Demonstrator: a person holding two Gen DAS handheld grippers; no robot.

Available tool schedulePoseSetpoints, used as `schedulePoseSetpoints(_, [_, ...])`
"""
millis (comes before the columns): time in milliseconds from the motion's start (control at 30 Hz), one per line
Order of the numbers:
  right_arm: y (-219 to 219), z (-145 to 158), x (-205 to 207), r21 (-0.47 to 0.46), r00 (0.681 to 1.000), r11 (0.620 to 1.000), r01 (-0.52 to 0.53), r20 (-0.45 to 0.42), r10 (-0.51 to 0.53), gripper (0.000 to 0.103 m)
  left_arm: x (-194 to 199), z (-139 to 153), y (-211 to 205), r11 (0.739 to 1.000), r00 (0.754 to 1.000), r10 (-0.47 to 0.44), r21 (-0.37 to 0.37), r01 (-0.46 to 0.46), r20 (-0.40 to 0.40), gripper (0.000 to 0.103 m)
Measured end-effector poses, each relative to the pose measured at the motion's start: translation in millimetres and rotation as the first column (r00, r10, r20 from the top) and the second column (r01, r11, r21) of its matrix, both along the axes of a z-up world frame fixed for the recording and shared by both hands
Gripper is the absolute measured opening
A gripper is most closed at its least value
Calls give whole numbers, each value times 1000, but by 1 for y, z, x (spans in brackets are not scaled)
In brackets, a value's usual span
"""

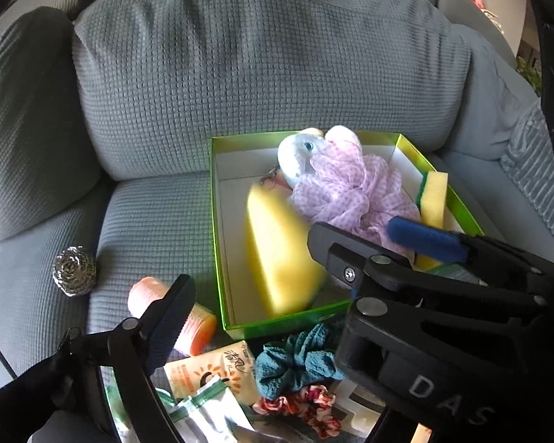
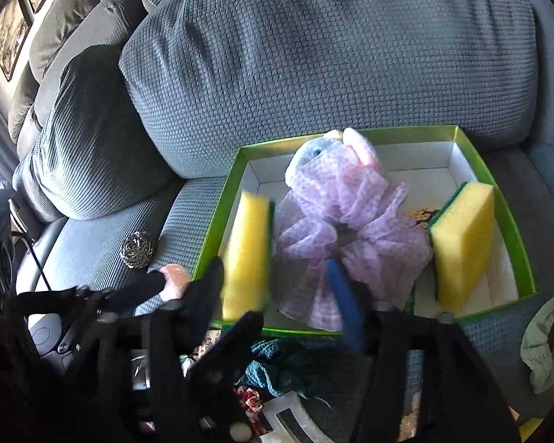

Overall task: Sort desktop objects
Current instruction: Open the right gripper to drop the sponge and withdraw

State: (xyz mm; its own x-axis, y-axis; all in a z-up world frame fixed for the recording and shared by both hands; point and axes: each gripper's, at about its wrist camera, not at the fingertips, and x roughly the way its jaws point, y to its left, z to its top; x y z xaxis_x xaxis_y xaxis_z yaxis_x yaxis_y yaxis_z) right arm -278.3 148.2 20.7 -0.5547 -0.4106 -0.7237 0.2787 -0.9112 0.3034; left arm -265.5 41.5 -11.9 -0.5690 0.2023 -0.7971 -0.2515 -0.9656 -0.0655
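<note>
We hold the right gripper [image 2: 277, 288] wide open over the blurred, probably loose yellow sponge [image 2: 248, 247], light and squashy, best pinched across its broad faces.

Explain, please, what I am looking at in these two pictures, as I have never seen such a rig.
There is no robot here: a person holds a two-finger gripper in each hand, and a fisheye camera on each looks along its fingers. One picture comes from the left gripper, the other from the right gripper. Both appear open and empty. They face a grey sofa. On its seat stands a green box holding a plush toy, a lilac checked cloth, a blurred yellow sponge and a second sponge. Outside lie a steel scourer, an orange roller, a teal scrunchie and packets.
</note>
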Motion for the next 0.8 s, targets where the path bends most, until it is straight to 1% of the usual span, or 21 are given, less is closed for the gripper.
schedulePoseSetpoints(33, [3, 7, 4, 0, 1000, 1000, 8, -20, -8, 69, 1, 1, 0, 1000, 1000, -5, -1, 5, 1, 87])
schedulePoseSetpoints(100, [7, 12, 6, -5, 1000, 1000, 17, -26, -18, 79, 2, 5, -4, 1000, 1000, -6, -2, 6, 3, 87])
schedulePoseSetpoints(133, [7, 12, 6, -5, 1000, 1000, 17, -26, -18, 87, 2, 5, -6, 1000, 1000, -8, 4, 8, 6, 87])
schedulePoseSetpoints(167, [11, 18, 9, -22, 999, 1000, 23, -30, -24, 90, 4, 7, -8, 1000, 1000, -7, 15, 7, 11, 88])
schedulePoseSetpoints(233, [13, 22, 12, -26, 999, 999, 22, -40, -23, 90, 6, 8, -15, 999, 1000, 8, 44, -9, 23, 89])
schedulePoseSetpoints(300, [14, 28, 16, -12, 998, 1000, 25, -63, -26, 90, 8, 9, -22, 997, 999, 31, 68, -34, 37, 91])
schedulePoseSetpoints(367, [13, 32, 20, -5, 998, 1000, 21, -67, -22, 93, 10, 11, -26, 995, 998, 50, 80, -53, 40, 92])
schedulePoseSetpoints(433, [14, 34, 24, -6, 998, 1000, 16, -64, -16, 93, 13, 11, -29, 995, 997, 58, 83, -62, 42, 92])
schedulePoseSetpoints(633, [13, 32, 31, 18, 998, 1000, 18, -54, -17, 99, 24, 15, -33, 995, 995, 95, 37, -96, 16, 92])
schedulePoseSetpoints(667, [14, 32, 32, 28, 998, 999, 21, -53, -20, 99, 27, 16, -34, 994, 995, 101, 31, -101, 4, 92])
schedulePoseSetpoints(700, [14, 30, 37, 61, 998, 997, 40, -58, -36, 100, 30, 17, -34, 994, 995, 104, 28, -104, -6, 92])
schedulePoseSetpoints(733, [14, 29, 39, 71, 997, 996, 45, -61, -40, 102, 33, 18, -35, 994, 994, 107, 26, -107, -18, 94])
schedulePoseSetpoints(767, [14, 29, 39, 71, 997, 996, 45, -61, -40, 103, 35, 19, -37, 994, 994, 109, 26, -108, -24, 98])
schedulePoseSetpoints(800, [14, 29, 40, 79, 997, 996, 48, -66, -43, 103, 37, 20, -38, 993, 993, 113, 24, -113, -34, 100])
